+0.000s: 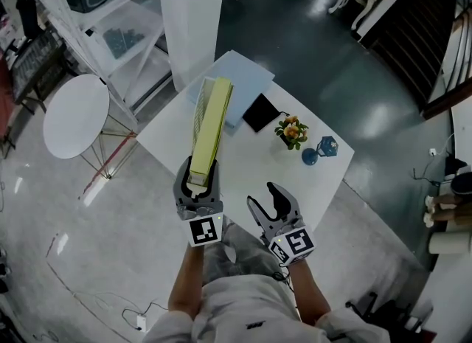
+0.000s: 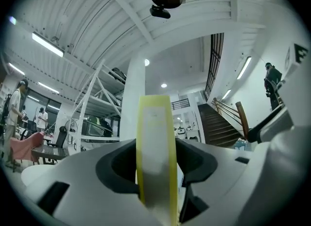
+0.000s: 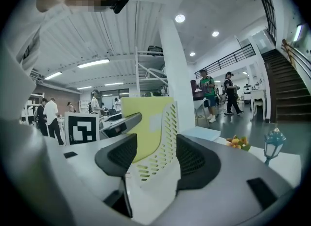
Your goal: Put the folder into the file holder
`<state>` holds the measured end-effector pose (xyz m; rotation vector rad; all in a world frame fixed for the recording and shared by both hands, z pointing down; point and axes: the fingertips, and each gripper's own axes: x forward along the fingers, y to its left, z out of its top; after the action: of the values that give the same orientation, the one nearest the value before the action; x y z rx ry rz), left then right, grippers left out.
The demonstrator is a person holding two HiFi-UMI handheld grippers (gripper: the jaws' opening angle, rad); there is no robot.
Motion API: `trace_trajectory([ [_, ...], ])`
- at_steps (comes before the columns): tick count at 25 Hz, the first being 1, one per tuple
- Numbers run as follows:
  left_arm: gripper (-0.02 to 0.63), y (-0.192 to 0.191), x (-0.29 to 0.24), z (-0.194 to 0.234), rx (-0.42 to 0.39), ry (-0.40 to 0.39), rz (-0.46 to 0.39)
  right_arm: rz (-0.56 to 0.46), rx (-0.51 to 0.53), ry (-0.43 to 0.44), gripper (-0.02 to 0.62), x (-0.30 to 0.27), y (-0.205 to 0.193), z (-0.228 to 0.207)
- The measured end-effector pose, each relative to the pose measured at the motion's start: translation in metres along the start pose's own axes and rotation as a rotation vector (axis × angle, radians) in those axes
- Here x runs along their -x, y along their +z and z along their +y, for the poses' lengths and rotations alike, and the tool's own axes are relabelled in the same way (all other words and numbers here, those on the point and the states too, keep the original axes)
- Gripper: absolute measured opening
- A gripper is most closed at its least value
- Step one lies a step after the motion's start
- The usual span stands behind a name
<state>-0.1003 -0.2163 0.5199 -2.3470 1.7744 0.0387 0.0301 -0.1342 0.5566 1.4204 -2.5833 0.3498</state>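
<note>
A yellow folder point(image 1: 210, 124) stands on edge on the white table point(image 1: 295, 186), its near end between the fingers of my left gripper point(image 1: 198, 172). In the left gripper view the folder's spine point(image 2: 154, 137) runs up between the jaws of the left gripper point(image 2: 155, 171), with a slim gap beside it; the jaws are open. The right gripper view shows the folder point(image 3: 143, 123) sitting inside a white perforated file holder point(image 3: 163, 147). My right gripper point(image 1: 260, 194) hovers to the right of the holder, open and empty point(image 3: 155, 157).
At the table's far side lie a pale blue folder point(image 1: 247, 83) and a black pad point(image 1: 260, 113). A small flower pot point(image 1: 292, 132) and a blue lantern ornament point(image 1: 321, 150) stand at the right. A round white table point(image 1: 76, 115) and a white column point(image 1: 192, 17) are nearby.
</note>
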Motion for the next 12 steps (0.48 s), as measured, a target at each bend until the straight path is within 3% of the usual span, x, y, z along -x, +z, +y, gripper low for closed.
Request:
trace_trajectory([
  [1,0.239,0.0,0.002,0.0,-0.036,-0.015,0.003,-0.002,0.002,-0.003,0.253,0.0,0.002,0.001],
  [4,0.244,0.001,0.008,0.001,0.02,-0.03,0.001,-0.006,0.008,-0.016,0.252,0.001,0.007,0.005],
  [6,0.258,0.004,0.012,0.0,-0.001,-0.063,0.005,-0.008,0.004,-0.035,0.252,0.002,0.011,0.007],
  [12,0.285,0.001,0.041,0.001,0.16,-0.091,0.102,-0.012,0.031,-0.07,0.253,0.005,0.023,0.014],
])
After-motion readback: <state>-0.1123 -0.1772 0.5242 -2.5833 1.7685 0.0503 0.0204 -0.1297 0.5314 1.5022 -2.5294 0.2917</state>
